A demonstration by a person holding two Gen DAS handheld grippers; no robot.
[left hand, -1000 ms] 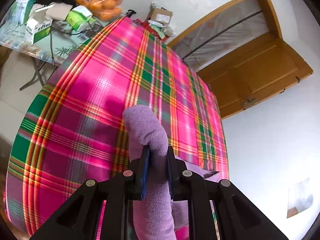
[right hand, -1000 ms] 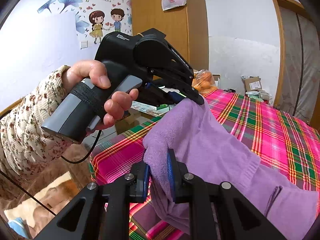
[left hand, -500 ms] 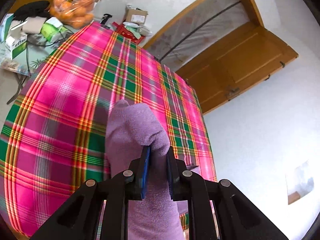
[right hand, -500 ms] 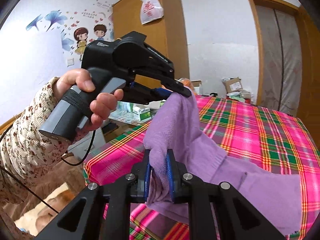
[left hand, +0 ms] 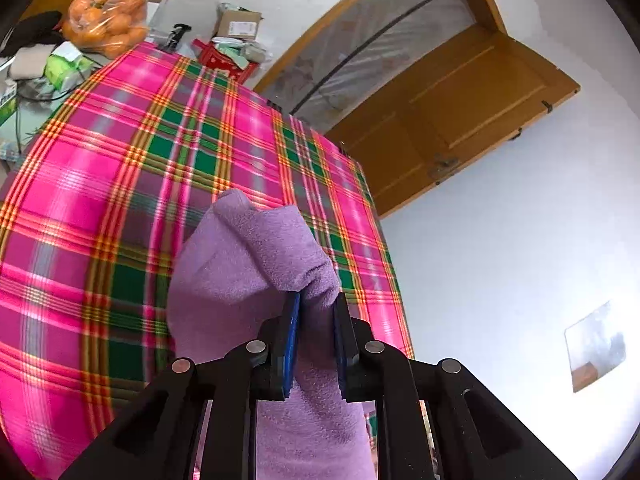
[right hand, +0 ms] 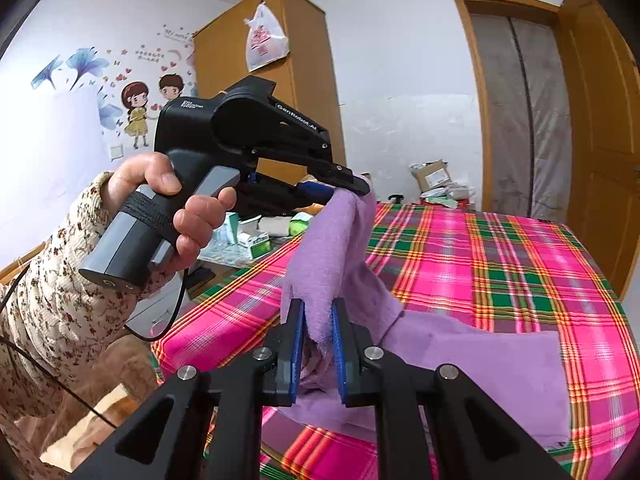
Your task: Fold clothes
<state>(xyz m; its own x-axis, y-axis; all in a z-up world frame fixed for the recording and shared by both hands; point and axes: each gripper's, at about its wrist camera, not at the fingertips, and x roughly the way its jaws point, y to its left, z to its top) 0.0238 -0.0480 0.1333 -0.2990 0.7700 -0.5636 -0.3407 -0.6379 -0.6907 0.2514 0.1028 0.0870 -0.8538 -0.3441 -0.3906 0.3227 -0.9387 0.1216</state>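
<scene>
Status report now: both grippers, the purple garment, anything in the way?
Left gripper shut on garment, lifted edge. Right gripper shut on same edge. Rest of garment lies on plaid bed. Nothing in the way.

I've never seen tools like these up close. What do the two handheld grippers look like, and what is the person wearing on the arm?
Each gripper is matte black with silver rivets; the right gripper and left gripper carry flat blue finger pads. Seen from the right wrist camera, the left one has a pistol shape, a grey handle with a black strap, small white lettering and a trailing black cable. The sleeve is cream with a small floral print.
</scene>
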